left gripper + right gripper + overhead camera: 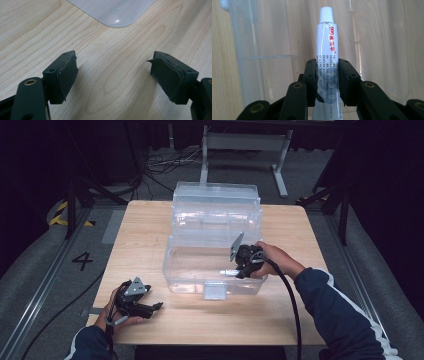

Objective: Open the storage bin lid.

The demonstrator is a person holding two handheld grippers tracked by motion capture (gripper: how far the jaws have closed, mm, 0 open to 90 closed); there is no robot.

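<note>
While the left gripper (150, 306) rests low on the near left part of the wooden table (145, 235), held in the person's left hand (116, 312), its jaws stand wide apart with nothing between them; in the left gripper view the two black pads (65, 75) frame bare wood grain, and a rounded corner of clear plastic lies on the table ahead of them. The right gripper (239, 271), held in the person's right hand (272, 257) with a dark blue sleeve (340, 315) behind it, reaches over the near right edge of a clear plastic box (210, 270) that sits in the middle of the table with its lid (216, 202) standing open at the far side. Its jaws are clamped on a white tube (328, 62), gripping it across the lower body, so the tube's white cap (326, 13) points away from the gripper. The tube carries red and dark print down its side. From above, the tube (228, 272) lies roughly level inside the box near its right wall, cap toward the left. A black cable (290, 300) trails from the right gripper toward the near edge of the table.
</note>
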